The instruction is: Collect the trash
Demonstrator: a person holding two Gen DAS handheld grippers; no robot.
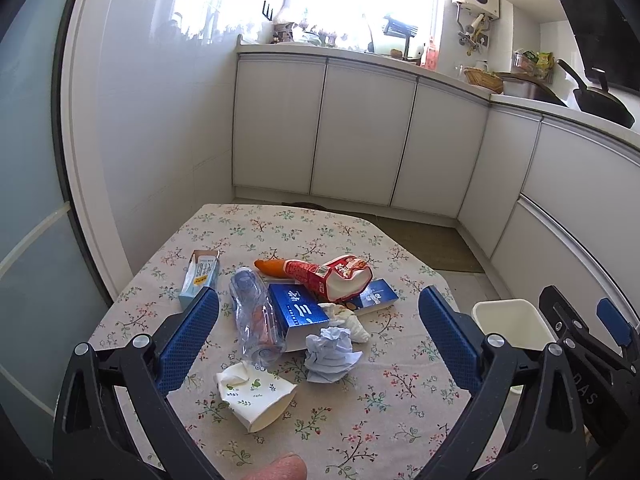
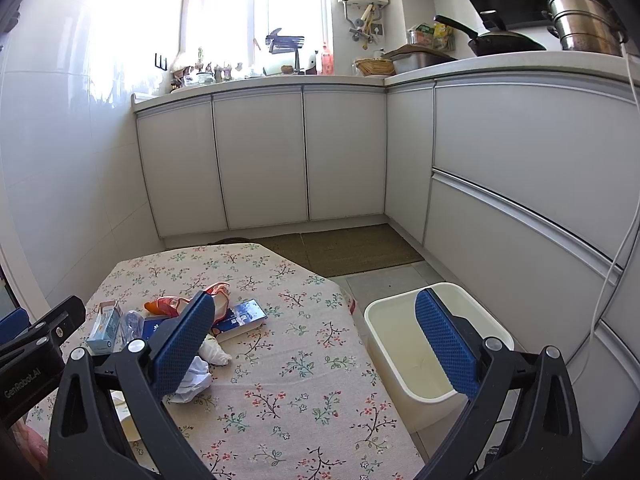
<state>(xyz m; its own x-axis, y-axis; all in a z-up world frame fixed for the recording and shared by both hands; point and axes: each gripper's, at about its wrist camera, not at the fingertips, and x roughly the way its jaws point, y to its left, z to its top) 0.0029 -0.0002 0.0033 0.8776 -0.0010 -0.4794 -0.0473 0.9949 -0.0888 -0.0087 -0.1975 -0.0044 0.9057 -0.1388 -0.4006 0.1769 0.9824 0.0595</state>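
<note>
Trash lies on a floral-cloth table (image 1: 360, 420): a crushed paper cup (image 1: 256, 400), a crumpled bluish paper ball (image 1: 330, 354), a white tissue wad (image 1: 348, 320), a clear plastic bottle (image 1: 256, 320), two blue boxes (image 1: 298, 318), a red wrapper (image 1: 340, 276) and a pale blue carton (image 1: 200, 278). A cream bin (image 2: 420, 356) stands on the floor right of the table. My left gripper (image 1: 320, 336) is open and empty above the pile. My right gripper (image 2: 316, 340) is open and empty over the table's right edge.
White kitchen cabinets (image 2: 260, 160) line the back and right walls, with a brown mat (image 2: 344, 248) on the floor before them. The counter holds pans and pots (image 2: 508, 42). A glass door (image 1: 32, 200) is at the left.
</note>
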